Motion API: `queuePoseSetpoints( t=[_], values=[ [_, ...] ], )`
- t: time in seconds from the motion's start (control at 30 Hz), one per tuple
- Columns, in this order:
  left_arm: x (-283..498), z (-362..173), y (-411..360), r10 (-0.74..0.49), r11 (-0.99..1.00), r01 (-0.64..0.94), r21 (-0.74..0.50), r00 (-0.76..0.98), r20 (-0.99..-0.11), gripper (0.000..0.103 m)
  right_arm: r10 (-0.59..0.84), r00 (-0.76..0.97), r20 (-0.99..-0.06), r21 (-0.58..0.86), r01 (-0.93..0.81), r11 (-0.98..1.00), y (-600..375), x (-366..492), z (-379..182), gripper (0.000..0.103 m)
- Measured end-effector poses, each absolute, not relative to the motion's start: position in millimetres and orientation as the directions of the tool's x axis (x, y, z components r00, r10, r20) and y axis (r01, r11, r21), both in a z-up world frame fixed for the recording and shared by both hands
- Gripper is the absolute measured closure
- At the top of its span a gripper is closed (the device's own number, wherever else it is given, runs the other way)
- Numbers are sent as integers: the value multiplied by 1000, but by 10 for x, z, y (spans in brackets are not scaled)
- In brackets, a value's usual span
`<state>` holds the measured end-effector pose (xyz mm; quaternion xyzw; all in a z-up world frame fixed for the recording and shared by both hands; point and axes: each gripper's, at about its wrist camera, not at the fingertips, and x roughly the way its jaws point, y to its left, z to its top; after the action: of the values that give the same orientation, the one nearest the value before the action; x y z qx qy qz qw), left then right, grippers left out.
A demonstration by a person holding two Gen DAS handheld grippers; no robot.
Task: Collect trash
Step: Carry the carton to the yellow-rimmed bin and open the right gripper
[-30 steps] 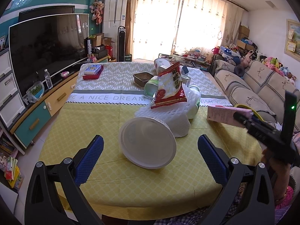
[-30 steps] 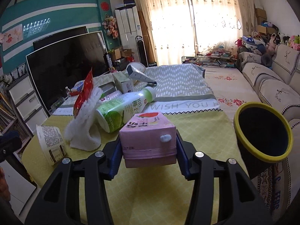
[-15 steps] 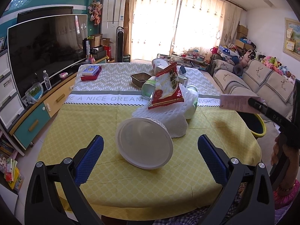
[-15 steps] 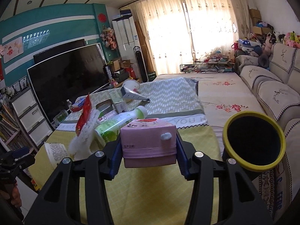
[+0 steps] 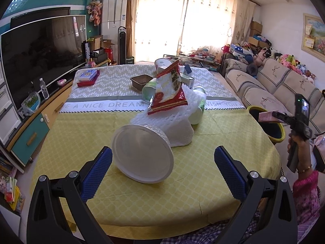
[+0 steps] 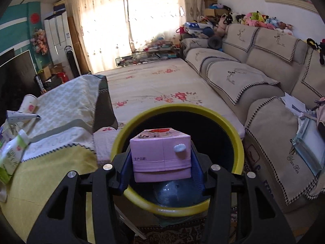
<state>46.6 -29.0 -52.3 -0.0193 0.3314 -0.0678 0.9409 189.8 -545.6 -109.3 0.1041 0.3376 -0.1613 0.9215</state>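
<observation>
My right gripper is shut on a pink drink carton and holds it over the mouth of a yellow-rimmed black bin; a blue bottle lies inside the bin. From the left wrist view the carton hangs above the bin past the table's right edge. My left gripper stands open low over the yellow tablecloth, just in front of a white paper bowl lying on its side. Behind the bowl are white foam netting, a red snack bag and a green bottle.
A beige sofa runs along the right, close behind the bin. Further back on the table are a brown tray, a cup and red books. A television and drawers line the left side.
The right gripper swung rightward off the table with the carton and now holds it over the bin. The left gripper has stayed almost still by the bowl.
</observation>
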Motion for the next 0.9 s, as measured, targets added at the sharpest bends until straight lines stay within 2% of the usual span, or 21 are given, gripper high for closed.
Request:
queuePoseSetpoints(
  t=[0.17,0.23,0.27,0.53,0.6,0.67,0.8,0.87,0.9],
  values=[
    [508,-561,-345,-156,988,129,-90,758,-633,4,-269,678,-684,36,400,916,-5558,2080,-1336,55],
    [532,-581,-345,-159,987,130,-93,754,-638,4,-279,674,-684,28,406,913,-5597,2105,-1367,51],
    [543,-595,-336,-161,987,131,-96,751,-640,4,-282,675,-682,28,409,912,-5608,2101,-1363,48],
    [638,-697,-318,-195,981,144,-131,735,-650,7,-251,723,-643,66,379,923,-5473,1803,-1142,45],
    [679,-731,-331,-209,978,157,-138,728,-653,16,-238,736,-633,76,366,928,-5421,1711,-1086,44],
    [722,-768,-352,-218,976,165,-143,716,-663,33,-223,750,-623,87,349,933,-5360,1619,-1031,43],
    [812,-855,-405,-228,973,176,-147,695,-682,49,-197,768,-609,94,317,944,-5241,1477,-948,42],
    [826,-877,-428,-232,973,178,-150,688,-687,69,-183,776,-603,101,302,948,-5196,1427,-912,42],
    [832,-890,-434,-235,972,179,-154,685,-690,73,-176,780,-600,105,296,949,-5186,1403,-892,42]
  ],
)
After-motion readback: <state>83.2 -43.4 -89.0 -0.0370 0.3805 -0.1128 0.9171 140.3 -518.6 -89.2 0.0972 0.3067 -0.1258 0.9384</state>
